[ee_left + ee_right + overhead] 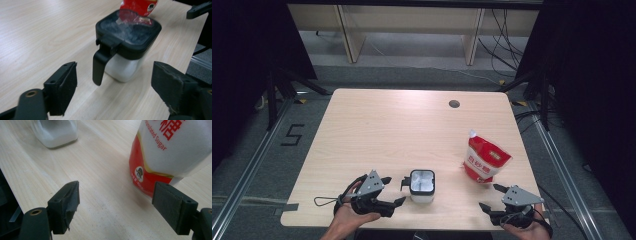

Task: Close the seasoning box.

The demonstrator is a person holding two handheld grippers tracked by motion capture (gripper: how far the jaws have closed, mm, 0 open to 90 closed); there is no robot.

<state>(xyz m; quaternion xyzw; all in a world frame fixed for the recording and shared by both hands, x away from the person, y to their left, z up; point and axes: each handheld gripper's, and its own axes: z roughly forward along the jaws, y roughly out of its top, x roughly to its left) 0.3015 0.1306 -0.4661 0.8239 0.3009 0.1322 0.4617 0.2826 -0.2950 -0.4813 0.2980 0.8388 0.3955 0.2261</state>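
A: Where do things stand?

B: My left gripper is spread wide with nothing between the pads, just beside the sugar jar, which sits near my edge of the table. In the left gripper view, the jar stands just ahead of the jaws, its black handle pointing at me and its black lid shut. My right gripper is wide open too, holding nothing, and the red sugar bag stands upright just beyond it.

A: What worries you?

B: The bag first. It is soft and top-heavy, so if my right jaws close low on it, I judge it could fold over or tip, and any open corner would spill sugar on the wood. In the right gripper view, the bag sits to one side of my jaws, not between them, so a pinch from here would only nudge it.

A: And the jar?

B: The handle is thin. If I catch it off-centre, the jar could swivel or slide toward the near edge. The lid may also need opening, and a clumsy pull could drag the whole jar along.
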